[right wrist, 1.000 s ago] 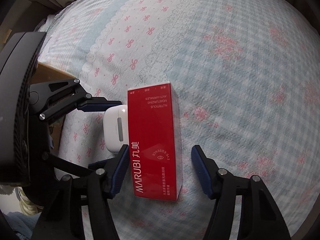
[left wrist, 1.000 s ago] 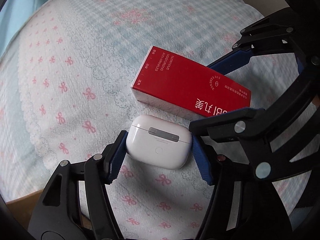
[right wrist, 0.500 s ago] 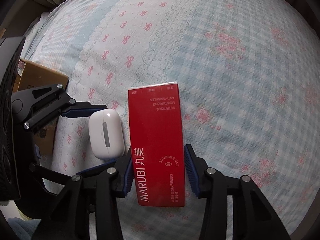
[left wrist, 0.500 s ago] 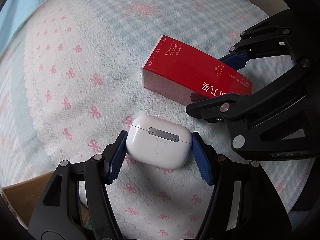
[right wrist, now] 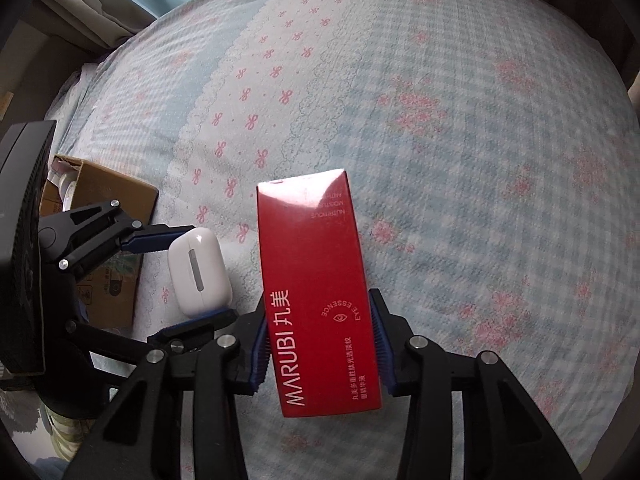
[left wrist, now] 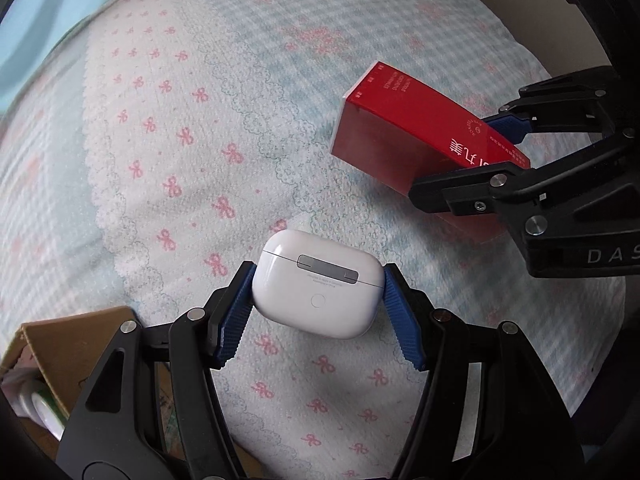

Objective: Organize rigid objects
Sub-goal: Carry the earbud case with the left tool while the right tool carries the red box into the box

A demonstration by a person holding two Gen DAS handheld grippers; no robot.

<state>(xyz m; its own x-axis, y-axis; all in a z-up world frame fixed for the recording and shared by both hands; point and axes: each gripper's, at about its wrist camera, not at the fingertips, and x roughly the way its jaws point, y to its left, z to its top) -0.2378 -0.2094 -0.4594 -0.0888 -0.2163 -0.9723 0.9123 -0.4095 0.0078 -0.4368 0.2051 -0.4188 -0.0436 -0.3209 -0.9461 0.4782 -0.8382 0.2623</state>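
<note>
Two hand-held grippers pointed steeply down over a bed covered by a quilt [left wrist: 168,152] printed with pale blue checks and pink bows.

The left gripper [left wrist: 318,300] was clamped on a white earbud case [left wrist: 318,282], its blue ribbed pads [left wrist: 236,324] pressed against the case's two short ends. The case faced the camera with its metal hinge strip and small round button showing, and it sat clear of the quilt below.

The right gripper [right wrist: 318,344] was closed tight on a long red box [right wrist: 316,280] with white lettering, gripping its lower half from both long sides. The box stretched away from the fingers over the bedding, its far end tilted.

Seen from the right wrist camera, the earbud case hung just beside the red box, to its left, without touching it. An open cardboard box [right wrist: 108,208] sat at the bed's edge near the left gripper, with items inside too small to make out.
</note>
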